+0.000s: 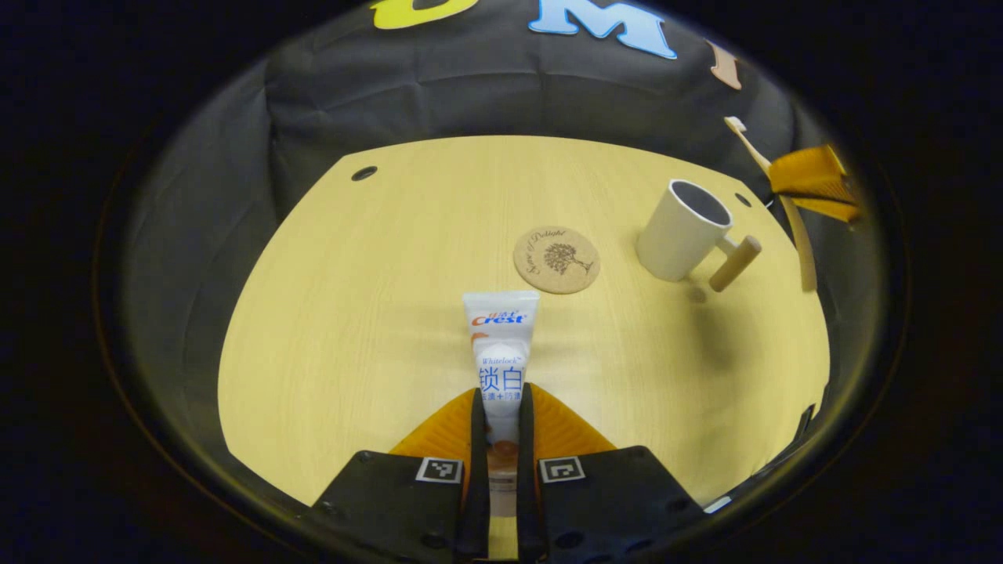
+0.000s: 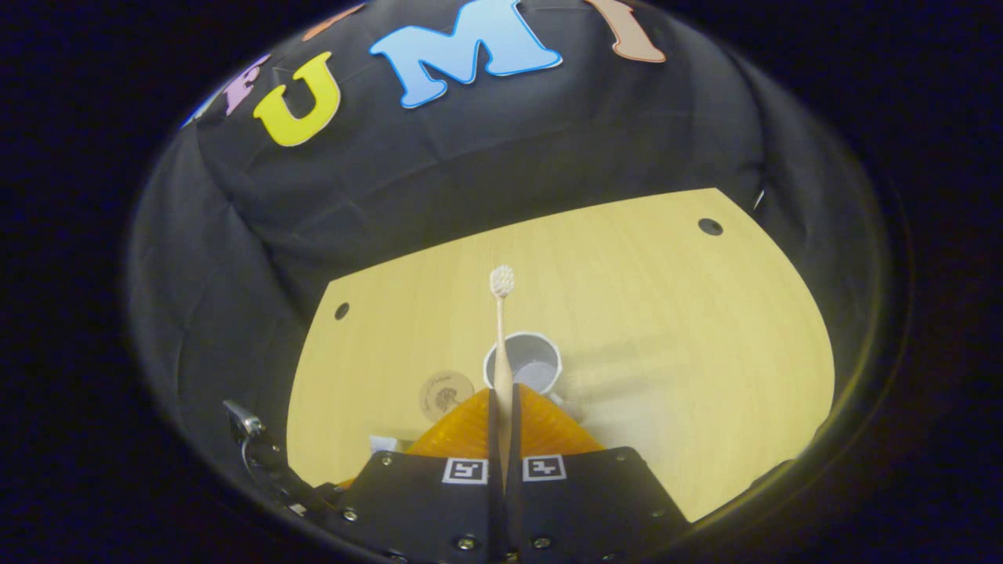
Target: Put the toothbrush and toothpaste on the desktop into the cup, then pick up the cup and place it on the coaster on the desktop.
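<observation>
Listing items from left to right, placed relative to the cup.

Left gripper view:
- Left gripper: jaws clenched on the toothpaste, one finger pressing each side of the tube's lower part.
- Toothpaste: white tube, long axis running straight away from the camera along the fingers, flat crimped end pointing toward the coaster; well to the left of the cup and nearer the camera. Whether it rests on the surface or is lifted cannot be told.
- Coaster: round cork disc with a tree print, lying flat on the surface, just left of the cup, apart from it.
- Cup: white, standing on the surface with a wooden peg handle on its right; mouth open, inside dark.
- Right gripper: seen farther off, above and right of the cup, carrying the toothbrush, whose long axis slopes down past the cup's right side.

Right gripper view:
- Coaster: just left of the cup.
- Right gripper: jaws grasping the toothbrush handle.
- Toothbrush: long axis straight ahead, bristle head at the far end, held in the air with its handle crossing the left rim of the cup below.
</observation>
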Available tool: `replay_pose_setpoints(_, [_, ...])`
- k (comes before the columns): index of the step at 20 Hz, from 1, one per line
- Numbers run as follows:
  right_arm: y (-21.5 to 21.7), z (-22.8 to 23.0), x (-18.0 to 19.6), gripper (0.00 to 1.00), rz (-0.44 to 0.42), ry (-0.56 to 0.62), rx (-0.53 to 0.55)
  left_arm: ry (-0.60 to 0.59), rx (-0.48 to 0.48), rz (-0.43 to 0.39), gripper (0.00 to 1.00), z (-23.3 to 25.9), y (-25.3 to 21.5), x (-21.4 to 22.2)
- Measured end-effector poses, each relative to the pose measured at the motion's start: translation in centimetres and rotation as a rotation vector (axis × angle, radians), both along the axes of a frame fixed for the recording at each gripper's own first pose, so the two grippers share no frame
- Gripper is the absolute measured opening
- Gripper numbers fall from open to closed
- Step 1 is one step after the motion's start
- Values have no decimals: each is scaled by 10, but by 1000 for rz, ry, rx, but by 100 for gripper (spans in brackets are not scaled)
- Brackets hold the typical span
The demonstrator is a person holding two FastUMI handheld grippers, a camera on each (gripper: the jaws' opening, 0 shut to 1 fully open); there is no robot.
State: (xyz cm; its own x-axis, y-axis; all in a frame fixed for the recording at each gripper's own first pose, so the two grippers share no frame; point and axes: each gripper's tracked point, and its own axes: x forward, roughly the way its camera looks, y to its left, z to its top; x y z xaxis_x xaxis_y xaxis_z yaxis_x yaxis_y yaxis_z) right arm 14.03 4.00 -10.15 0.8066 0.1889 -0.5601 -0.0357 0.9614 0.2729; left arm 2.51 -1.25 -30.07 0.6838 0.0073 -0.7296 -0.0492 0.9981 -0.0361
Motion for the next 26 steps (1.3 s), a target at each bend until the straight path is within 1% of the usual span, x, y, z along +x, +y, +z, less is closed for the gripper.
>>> replay_pose_setpoints(6, [-9,10,63,2,-94,-39,51,10,1,10,22,0,9,-2])
replay_pose_setpoints(9, [-9,4,87,2,-122,-44,58,15,8,23,21,5,20,-8])
replay_pose_setpoints(11, [-12,-5,98,2,-135,-45,42,23,11,33,21,6,30,-10])
replay_pose_setpoints(14, [-11,-14,107,2,-141,-54,6,34,10,48,22,8,38,-18])
replay_pose_setpoints(19, [-7,-20,110,3,-128,-139,-59,47,15,66,21,9,42,-27])
replay_pose_setpoints(22, [-3,-30,107,2,-131,-179,-70,46,21,66,22,22,32,-17])
replay_pose_setpoints(26, [-3,-40,98,2,-137,-192,-93,44,20,61,22,40,34,-6])
